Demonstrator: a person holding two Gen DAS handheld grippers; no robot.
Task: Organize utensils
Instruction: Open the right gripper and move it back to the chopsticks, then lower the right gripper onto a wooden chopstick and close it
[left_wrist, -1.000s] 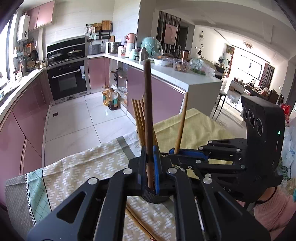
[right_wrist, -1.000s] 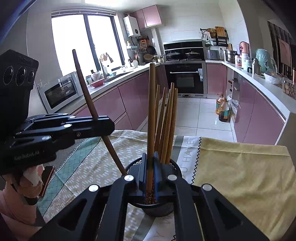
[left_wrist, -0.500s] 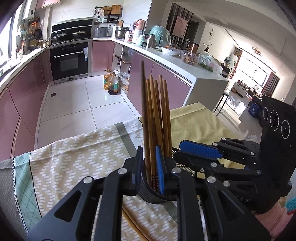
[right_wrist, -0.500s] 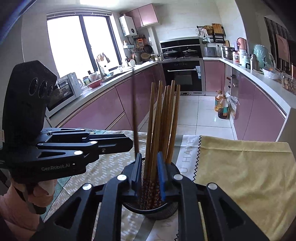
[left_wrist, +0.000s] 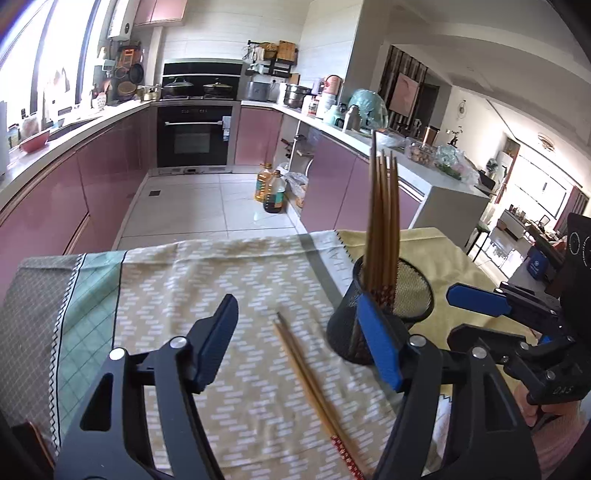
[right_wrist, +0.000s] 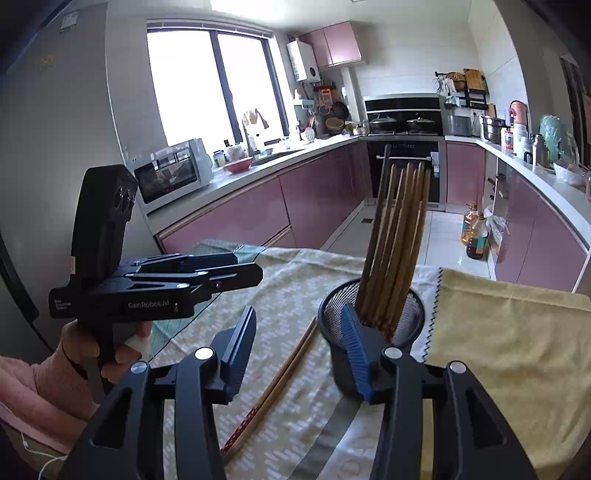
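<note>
Both chopsticks let go a moment ago and now standing with the rest of the brown wooden chopsticks (left_wrist: 384, 221) inside the black wire-mesh cup (left_wrist: 388, 317) on the patterned cream-and-green tablecloth (left_wrist: 207, 280). Left gripper (left_wrist: 299, 339) pulled back and lower than a second ago, jaws opening, nothing pressed by the blue pads, though the last loose pair of red-tipped wooden chopsticks (left_wrist: 314, 387) lies on the cloth in the gap between the fingers, just beside the cup. Right gripper (right_wrist: 299, 350) likewise withdrawn from the cup, jaws opening, gripping nothing, the cup rim partly behind its right finger. Judged nearly finished: only that flat pair left to lift and drop in. Likely next: closing on it near the patterned ends.
</note>
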